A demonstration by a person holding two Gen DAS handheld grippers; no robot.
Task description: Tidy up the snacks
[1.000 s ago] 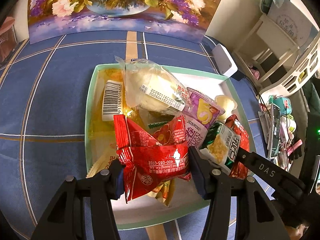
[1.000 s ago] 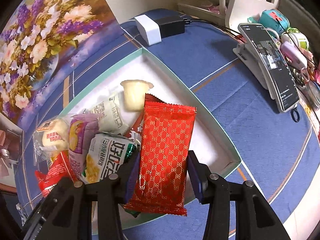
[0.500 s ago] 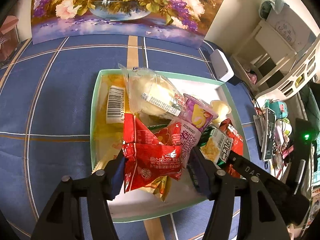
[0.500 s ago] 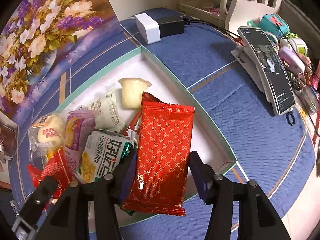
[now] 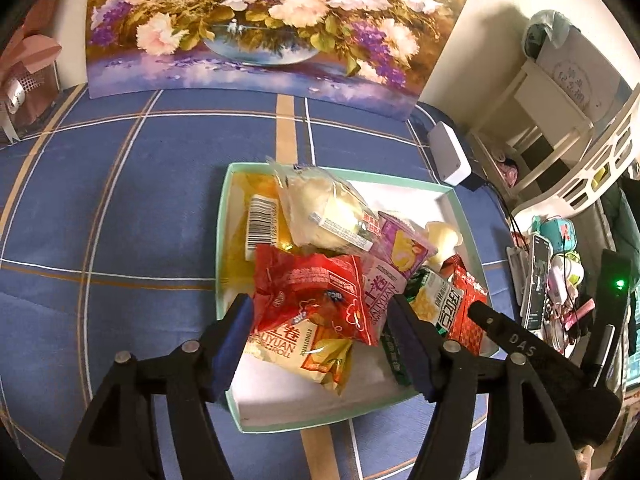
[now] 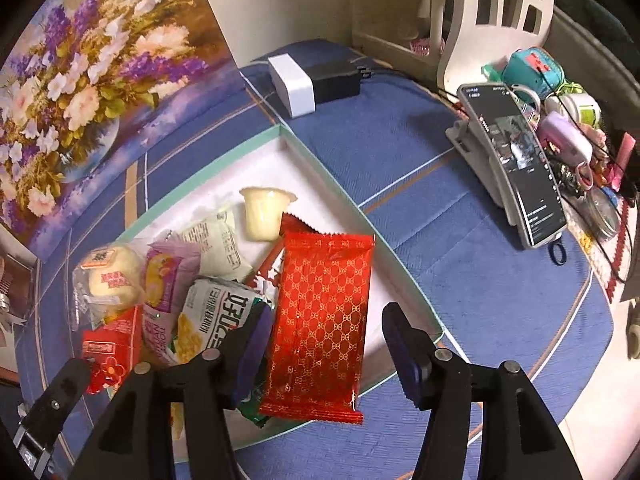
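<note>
Lengthwise between opening right hand-held gripper [image 6: 324, 354] pads, red wafer pack [image 6: 322, 320] pointing away, left hand-held gripper [image 5: 320, 344] opening.

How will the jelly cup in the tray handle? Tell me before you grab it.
The jelly cup looks small and smooth-sided, so it may slip between pads. It tapers to a narrow base and lies tilted against the red packet, so a push would probably tip or roll it. Its thin plastic could dent.
</note>
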